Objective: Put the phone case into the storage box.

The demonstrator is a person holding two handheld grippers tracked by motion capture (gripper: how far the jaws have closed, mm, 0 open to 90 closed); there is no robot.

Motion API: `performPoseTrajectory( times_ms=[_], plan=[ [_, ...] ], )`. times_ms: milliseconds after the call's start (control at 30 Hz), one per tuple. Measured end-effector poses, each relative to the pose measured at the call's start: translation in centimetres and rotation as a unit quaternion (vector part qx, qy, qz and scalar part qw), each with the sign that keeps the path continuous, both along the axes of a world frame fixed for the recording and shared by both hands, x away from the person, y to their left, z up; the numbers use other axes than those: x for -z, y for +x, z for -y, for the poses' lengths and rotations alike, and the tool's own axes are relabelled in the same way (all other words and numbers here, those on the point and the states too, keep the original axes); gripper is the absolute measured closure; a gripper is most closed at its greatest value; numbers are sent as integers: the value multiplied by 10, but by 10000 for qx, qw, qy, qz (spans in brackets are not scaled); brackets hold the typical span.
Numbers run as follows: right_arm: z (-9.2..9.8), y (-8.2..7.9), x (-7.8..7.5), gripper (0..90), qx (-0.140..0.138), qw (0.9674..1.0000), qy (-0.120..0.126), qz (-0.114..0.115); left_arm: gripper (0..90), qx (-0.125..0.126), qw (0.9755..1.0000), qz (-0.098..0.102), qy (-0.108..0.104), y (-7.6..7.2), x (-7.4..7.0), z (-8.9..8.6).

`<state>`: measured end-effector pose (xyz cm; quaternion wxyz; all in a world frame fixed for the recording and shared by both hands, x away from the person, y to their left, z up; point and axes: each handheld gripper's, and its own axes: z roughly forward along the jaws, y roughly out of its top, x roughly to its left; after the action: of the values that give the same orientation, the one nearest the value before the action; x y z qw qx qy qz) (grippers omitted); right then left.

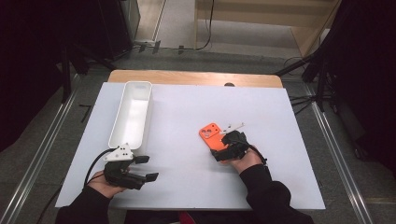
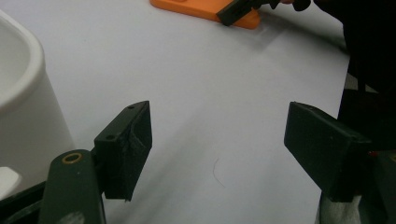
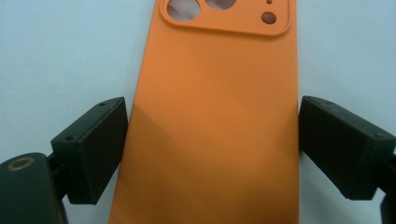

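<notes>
An orange phone case lies flat on the white table, camera cut-outs at its far end. My right gripper reaches over its near end. In the right gripper view the case sits between the two black pads, which flank its long edges with hardly any gap; I see no firm press. My left gripper rests near the table's front left, open, with only bare table between its jaws. The left gripper view also catches the case far off, with the other gripper's jaw on it.
A long white bin stands at the back left, its wall close beside the left gripper. A small thin white item lies just beyond the case. The white table sheet ends near my forearms.
</notes>
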<state>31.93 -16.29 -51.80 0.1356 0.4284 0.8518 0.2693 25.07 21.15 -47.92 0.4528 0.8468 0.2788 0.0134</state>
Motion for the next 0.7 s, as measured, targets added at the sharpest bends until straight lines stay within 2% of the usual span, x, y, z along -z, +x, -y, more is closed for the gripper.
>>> performPoseTrajectory(
  times_ms=[400,700],
  plan=[
    [5,0,0,133,-46,9998,170,42,239,18,10000,11,-8,0,0,1],
    [12,3,-2,135,19,9985,528,-123,239,4,10000,14,-18,0,-1,1]
  ],
)
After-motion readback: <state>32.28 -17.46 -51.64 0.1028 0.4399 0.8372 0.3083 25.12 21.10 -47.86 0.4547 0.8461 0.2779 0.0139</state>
